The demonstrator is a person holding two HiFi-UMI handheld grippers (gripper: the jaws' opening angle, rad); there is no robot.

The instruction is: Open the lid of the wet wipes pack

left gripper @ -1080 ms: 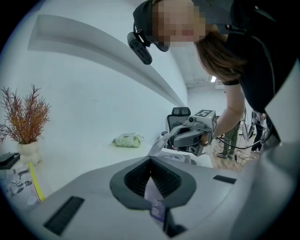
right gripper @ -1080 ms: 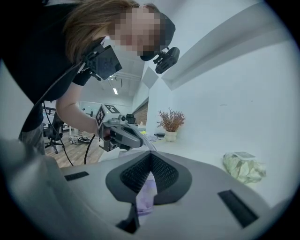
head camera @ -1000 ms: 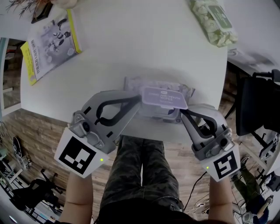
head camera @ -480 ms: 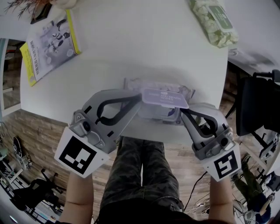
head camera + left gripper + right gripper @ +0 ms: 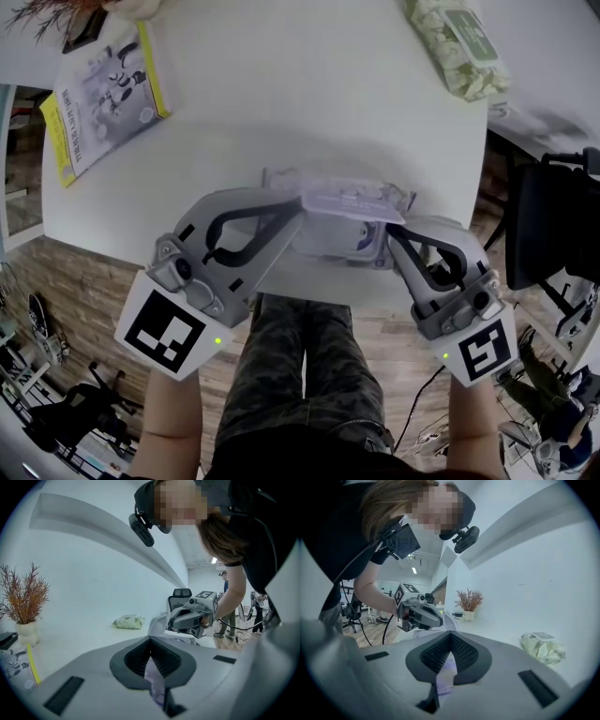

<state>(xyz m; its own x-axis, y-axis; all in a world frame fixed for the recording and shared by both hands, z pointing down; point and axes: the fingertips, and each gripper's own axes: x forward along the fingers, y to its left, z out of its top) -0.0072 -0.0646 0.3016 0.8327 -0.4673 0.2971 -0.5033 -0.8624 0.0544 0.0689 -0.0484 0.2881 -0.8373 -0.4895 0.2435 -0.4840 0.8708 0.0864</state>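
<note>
A lilac wet wipes pack (image 5: 330, 239) lies at the near edge of the white table (image 5: 281, 112). Its hinged lid (image 5: 352, 201) stands raised, seen almost edge-on from the head view. My left gripper (image 5: 298, 223) is shut on the pack's left end, and in the left gripper view lilac film (image 5: 153, 677) is pinched between its jaws (image 5: 151, 656). The right gripper (image 5: 387, 242) is shut on the pack's right end, with lilac film (image 5: 446, 676) caught in its jaws (image 5: 450, 656). The pack's underside is hidden.
A green wipes pack (image 5: 459, 47) lies at the table's far right corner. A yellow-edged booklet (image 5: 103, 94) rests at the far left. A dried plant in a pot (image 5: 21, 602) stands beyond it. A black office chair (image 5: 553, 225) sits right of the table.
The lid has tipped up further, from lying nearly flat to standing steeply. Both grippers have kept their place on the pack's ends.
</note>
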